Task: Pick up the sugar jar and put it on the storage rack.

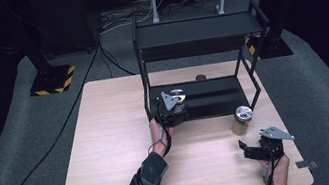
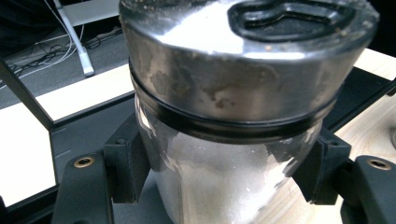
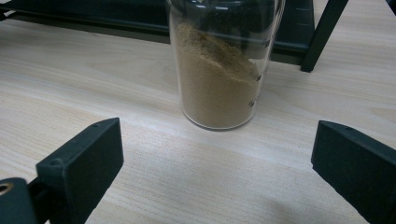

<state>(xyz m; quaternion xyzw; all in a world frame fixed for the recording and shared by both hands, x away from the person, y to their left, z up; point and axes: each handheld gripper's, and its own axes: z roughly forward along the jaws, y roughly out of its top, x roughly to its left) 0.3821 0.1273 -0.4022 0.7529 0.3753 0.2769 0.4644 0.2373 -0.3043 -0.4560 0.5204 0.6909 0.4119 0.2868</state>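
A glass jar with a scuffed metal lid and pale contents sits between my left gripper's jaws, which press on its glass sides. In the high view this jar and the left gripper are at the left front corner of the black rack's lower shelf. I cannot tell if the jar rests on the shelf. A second jar, half full of brown powder, stands on the table just ahead of my right gripper, whose jaws are wide apart. That jar is in front of the rack, with the right gripper near the table's front right.
The black two-tier rack stands on the far half of the wooden table, its top shelf bare. One rack leg stands right of the brown jar. A small dark round thing lies behind the rack. Cables run over the floor at the left.
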